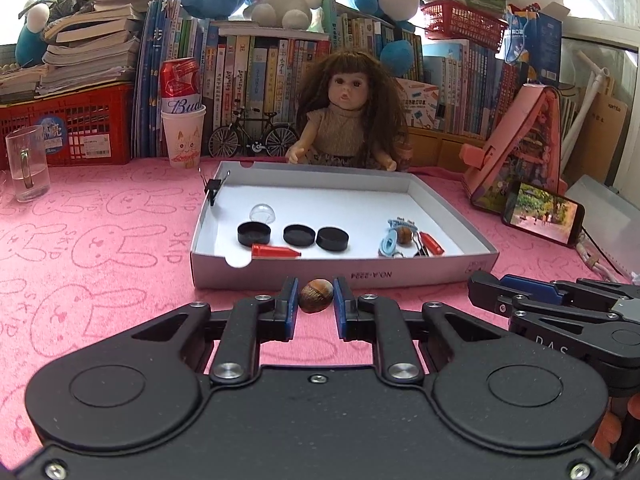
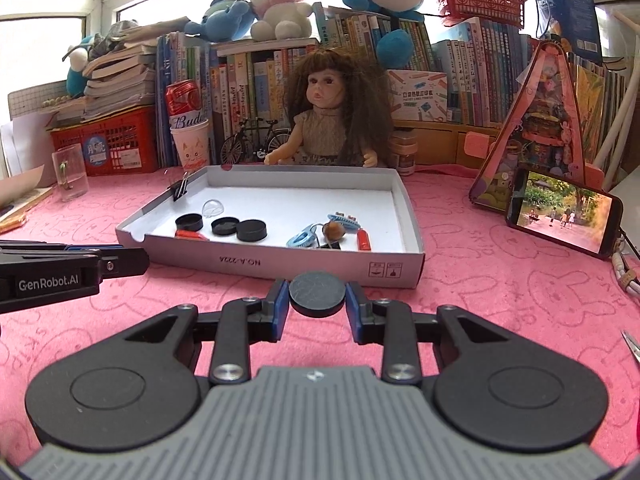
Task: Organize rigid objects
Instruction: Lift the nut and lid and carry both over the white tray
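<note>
Pink cloth (image 1: 100, 248) printed with rabbits covers the table, and a shallow white box (image 1: 452, 270) is set on it in front of a doll (image 1: 348, 120). A brown nut (image 1: 316, 295) is clamped between the blue pads of the left gripper (image 1: 316, 298), whose jaws are drawn in tight on it, just short of the box's near wall. A black disc (image 2: 317, 293) is gripped edge to edge by the right gripper (image 2: 317, 296), also held just before the near wall. The two grippers are seen side by side, each showing at the edge of the other's view.

Inside the box, three black caps (image 1: 297, 235) are lined up near the left front, with a clear dome (image 1: 262, 214) behind them and a red pen cap (image 1: 274, 251) in front. Toward the right front a second nut (image 1: 404, 235), a blue loop (image 1: 387, 245), a blue hair clip (image 2: 344, 218) and a red piece (image 1: 432, 243) are bunched together, touching or overlapping. A binder clip (image 1: 212, 188) is fastened on the box's left wall.

Behind the box, a beer can (image 1: 180, 86) is stood in a paper cup (image 1: 184, 136), a glass mug (image 1: 26, 168) sits at the far left, and a phone (image 1: 542, 218) with a lit screen is propped at the right.
</note>
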Demonstrator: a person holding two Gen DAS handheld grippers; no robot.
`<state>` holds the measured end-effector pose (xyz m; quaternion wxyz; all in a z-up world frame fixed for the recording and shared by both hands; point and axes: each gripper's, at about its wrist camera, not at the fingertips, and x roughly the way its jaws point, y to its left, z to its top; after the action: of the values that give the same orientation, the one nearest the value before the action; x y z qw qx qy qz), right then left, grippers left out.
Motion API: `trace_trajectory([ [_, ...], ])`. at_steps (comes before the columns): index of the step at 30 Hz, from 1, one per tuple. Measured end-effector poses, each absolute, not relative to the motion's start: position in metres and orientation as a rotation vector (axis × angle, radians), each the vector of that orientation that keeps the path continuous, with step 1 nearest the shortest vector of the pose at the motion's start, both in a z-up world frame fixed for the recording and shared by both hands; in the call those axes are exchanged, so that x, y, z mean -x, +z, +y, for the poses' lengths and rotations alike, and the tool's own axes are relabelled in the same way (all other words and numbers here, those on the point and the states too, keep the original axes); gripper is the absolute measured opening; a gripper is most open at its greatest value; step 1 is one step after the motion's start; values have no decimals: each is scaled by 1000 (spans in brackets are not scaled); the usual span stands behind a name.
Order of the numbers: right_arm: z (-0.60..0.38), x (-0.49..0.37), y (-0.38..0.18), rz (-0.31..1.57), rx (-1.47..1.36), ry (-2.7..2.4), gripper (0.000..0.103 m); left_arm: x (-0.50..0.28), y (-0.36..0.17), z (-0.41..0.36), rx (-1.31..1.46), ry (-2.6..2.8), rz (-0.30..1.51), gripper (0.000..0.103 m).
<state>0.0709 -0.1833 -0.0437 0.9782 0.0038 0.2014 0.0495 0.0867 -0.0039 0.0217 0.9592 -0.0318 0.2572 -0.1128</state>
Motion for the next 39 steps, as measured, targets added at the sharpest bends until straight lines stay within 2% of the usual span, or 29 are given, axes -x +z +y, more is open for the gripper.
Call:
trace_trajectory([
  [20,-202,-122,-29,416,-82,63,36,-150,37,1,105,-222,508,17],
  [39,-236,-187,-18,529,-220,88,36,-228,37,11,126,-264,610,17],
])
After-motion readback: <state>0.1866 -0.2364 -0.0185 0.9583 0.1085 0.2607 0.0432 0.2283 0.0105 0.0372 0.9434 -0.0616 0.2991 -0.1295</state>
